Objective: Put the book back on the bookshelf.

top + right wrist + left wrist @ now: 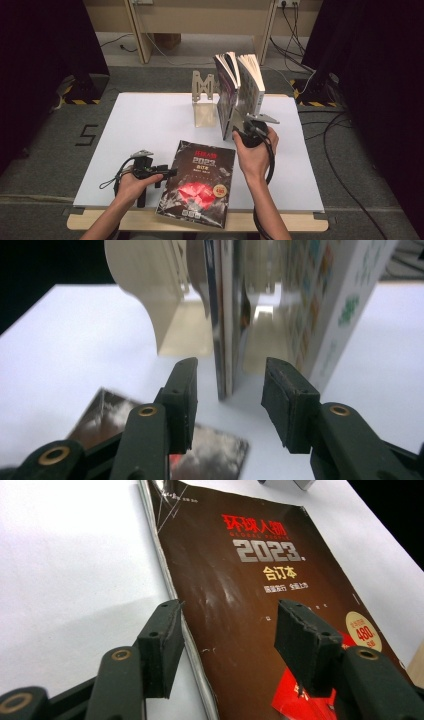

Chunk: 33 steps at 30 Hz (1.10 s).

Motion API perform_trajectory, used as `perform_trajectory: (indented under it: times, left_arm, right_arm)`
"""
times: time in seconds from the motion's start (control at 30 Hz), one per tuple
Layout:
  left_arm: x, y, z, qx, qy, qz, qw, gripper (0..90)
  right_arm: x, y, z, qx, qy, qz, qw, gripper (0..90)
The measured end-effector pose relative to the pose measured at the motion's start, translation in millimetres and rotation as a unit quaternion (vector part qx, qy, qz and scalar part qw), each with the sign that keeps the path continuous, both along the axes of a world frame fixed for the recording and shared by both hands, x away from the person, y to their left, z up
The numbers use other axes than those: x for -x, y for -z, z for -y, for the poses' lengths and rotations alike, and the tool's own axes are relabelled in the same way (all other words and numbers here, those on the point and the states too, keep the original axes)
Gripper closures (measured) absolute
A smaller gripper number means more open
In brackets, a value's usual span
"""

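A dark glossy magazine (197, 182) with red and silver print lies flat near the table's front edge. In the left gripper view its cover (250, 580) runs away from me. My left gripper (169, 173) (230, 610) is open and straddles its spine edge, one jaw over the white table and one over the cover. Two books stand upright at the back: a dark one (226, 95) (225, 315) leaning on a beige bookend (202, 100) (145, 285), and a white one (250, 85) (340, 305). My right gripper (238, 125) (231, 365) is open, its jaws either side of the dark book's near lower edge, clear of it.
The white table top (140, 125) has bare room on its left half and far right. Its wooden front edge (280, 222) is close to the magazine. A corner of the magazine (215, 455) shows under the right jaws. Cables (345, 165) lie on the floor at right.
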<state>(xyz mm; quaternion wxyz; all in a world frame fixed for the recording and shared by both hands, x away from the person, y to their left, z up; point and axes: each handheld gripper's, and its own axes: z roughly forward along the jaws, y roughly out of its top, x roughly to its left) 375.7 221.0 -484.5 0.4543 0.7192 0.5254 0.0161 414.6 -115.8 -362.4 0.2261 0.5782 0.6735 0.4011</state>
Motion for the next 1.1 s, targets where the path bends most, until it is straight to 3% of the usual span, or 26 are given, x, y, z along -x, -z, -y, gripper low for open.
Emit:
perform_trajectory:
  times: [0.3, 0.43, 0.53, 0.7, 0.8, 1.1]
  left_arm:
    - [-3.3, 6.1, 2.1, -0.013, -0.019, -0.002, 0.9997, 45.7]
    - [-3.9, 8.9, 2.5, -0.027, -0.024, -0.002, 0.9993, 46.5]
    - [-3.9, 8.9, 3.4, -0.024, -0.028, -0.001, 0.9993, 46.9]
    - [-3.0, 9.1, 6.0, -0.021, -0.022, -0.002, 0.9995, 46.9]
    - [-2.4, 8.9, 8.5, -0.021, -0.016, -0.004, 0.9996, 46.9]
    - [-2.4, 7.9, 13.1, -0.031, -0.012, -0.005, 0.9994, 49.4]
  right_arm:
    - [15.6, 42.3, 10.3, -0.008, -0.012, -0.067, 0.9976, 58.4]
    - [21.0, 63.7, 11.0, -0.025, -0.022, -0.104, 0.9941, 58.4]
    - [26.0, 81.9, 7.7, -0.031, -0.027, -0.133, 0.9903, 58.4]
    - [29.5, 94.7, 2.7, -0.033, -0.036, -0.141, 0.9887, 58.2]
    - [30.7, 97.5, -0.7, -0.036, -0.035, -0.153, 0.9869, 58.0]
    - [30.6, 104.9, -5.1, -0.028, -0.042, -0.16, 0.9858, 57.6]
